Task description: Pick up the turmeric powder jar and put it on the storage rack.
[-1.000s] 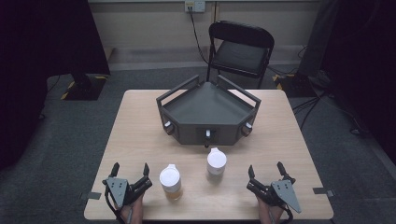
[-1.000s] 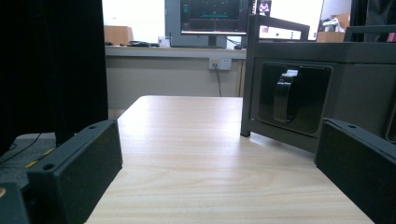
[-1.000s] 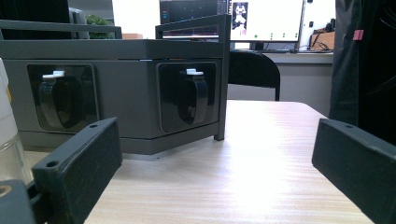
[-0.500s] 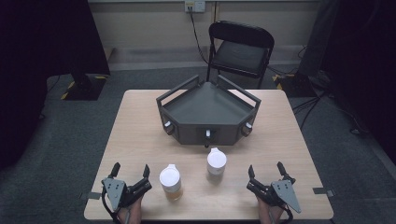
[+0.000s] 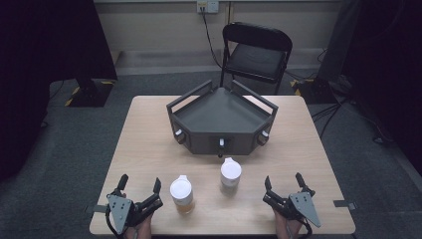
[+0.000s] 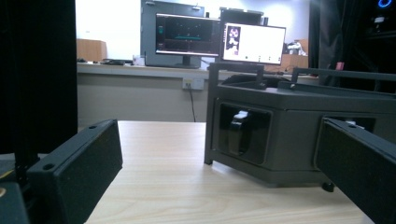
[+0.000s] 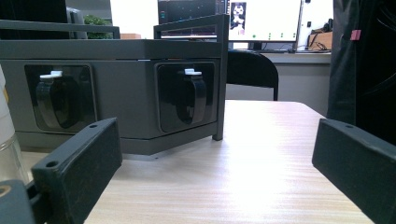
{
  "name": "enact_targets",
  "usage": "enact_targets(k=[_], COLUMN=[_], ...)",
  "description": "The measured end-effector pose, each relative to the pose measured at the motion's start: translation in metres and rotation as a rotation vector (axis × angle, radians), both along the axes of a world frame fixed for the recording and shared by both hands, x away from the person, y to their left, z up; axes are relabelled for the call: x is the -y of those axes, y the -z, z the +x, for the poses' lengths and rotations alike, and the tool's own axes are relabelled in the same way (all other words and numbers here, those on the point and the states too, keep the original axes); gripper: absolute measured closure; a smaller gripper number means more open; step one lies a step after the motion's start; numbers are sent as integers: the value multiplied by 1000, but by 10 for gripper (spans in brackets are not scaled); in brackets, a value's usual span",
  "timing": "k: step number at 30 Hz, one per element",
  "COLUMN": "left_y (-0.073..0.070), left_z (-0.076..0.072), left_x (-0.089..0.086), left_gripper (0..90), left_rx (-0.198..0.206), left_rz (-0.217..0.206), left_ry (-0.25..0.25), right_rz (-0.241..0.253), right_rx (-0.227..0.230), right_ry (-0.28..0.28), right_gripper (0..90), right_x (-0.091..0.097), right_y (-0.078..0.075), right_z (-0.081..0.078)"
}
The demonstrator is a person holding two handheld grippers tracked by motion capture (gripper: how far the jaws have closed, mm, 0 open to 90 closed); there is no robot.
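I keep the left gripper (image 5: pixel 140 187) and the right gripper (image 5: pixel 284 182) wide open, holding nothing. Two bottles, one (image 5: pixel 181 194) by the tabletop's near edge, one (image 5: pixel 230 175) behind, look light and slippery; I would grip their bodies, below the white caps

We see a pale wood-grain table (image 5: pixel 149 144) carrying a dark grey tray (image 5: pixel 219 117) with white-tipped black knobs (image 7: pixel 192 95). Two clear bottles have white caps: the left bottle (image 5: pixel 181 194) holds amber liquid, the right bottle (image 5: pixel 230 175) looks pale. Both the left gripper (image 5: pixel 140 191) and the right gripper (image 5: pixel 283 184) are black with grey plates. The chair (image 5: pixel 256 52) is black.
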State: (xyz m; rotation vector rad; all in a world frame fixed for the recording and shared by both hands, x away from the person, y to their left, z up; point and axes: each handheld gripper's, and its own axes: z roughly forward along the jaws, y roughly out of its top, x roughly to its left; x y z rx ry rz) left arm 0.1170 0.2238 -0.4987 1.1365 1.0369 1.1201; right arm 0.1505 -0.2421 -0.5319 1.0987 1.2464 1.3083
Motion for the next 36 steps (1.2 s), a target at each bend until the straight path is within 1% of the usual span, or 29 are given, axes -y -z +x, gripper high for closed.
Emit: enact_targets(k=[2, 4, 5, 8, 11, 13, 16, 19, 22, 25, 28, 30, 31, 34, 36], left_y=[-3, -6, -7, -12, -16, -17, -18, -20, -20, -19, -17, -17, -18, -17, -15], left_z=[-1, -2, -2, -2, -1, -1, -2, -3, -4, -4, -5, -5, -5, -7, -8], left_x=[2, 3, 4, 10, 12, 15, 17, 21, 27, 31, 34, 36, 37, 42, 46], left_gripper=[0, 0, 0, 0, 0, 0, 0, 0, 0, 0, 0, 0, 0, 9, 17], left_rx=[0, 0, 6, 7, 12, 17, 21, 23, 22, 14, 18, 7, 2, -4, -10], left_rz=[4, -1, -1, 23, 34, 41, 34, 44, 64, 65, 66, 59, 64, 74, 61], left_ry=[13, 32, 44, 67, 97, 108, 125, 143, 150, 166, 183, 197, 200, 196, 189], right_rz=[0, 0, 0, 0, 0, 0, 0, 0, 0, 0, 0, 0, 0, 0, 0], right_rx=[0, 0, 0, 0, 0, 0, 0, 0, 0, 0, 0, 0, 0, 0, 0], right_ry=[-1, -1, -1, -1, -1, -1, -2, -2, -2, -2, -2, -2, -2, -2, -1], right_gripper=[2, 2, 2, 2, 2, 2, 2, 2, 2, 3, 2, 2, 2, 2, 3], right_x=[0, 0, 0, 0, 0, 0, 0, 0, 0, 0, 0, 0, 0, 0, 0], right_y=[0, 0, 0, 0, 0, 0, 0, 0, 0, 0, 0, 0, 0, 0, 0], right_z=[0, 0, 0, 0, 0, 0, 0, 0, 0, 0, 0, 0, 0, 0, 0])
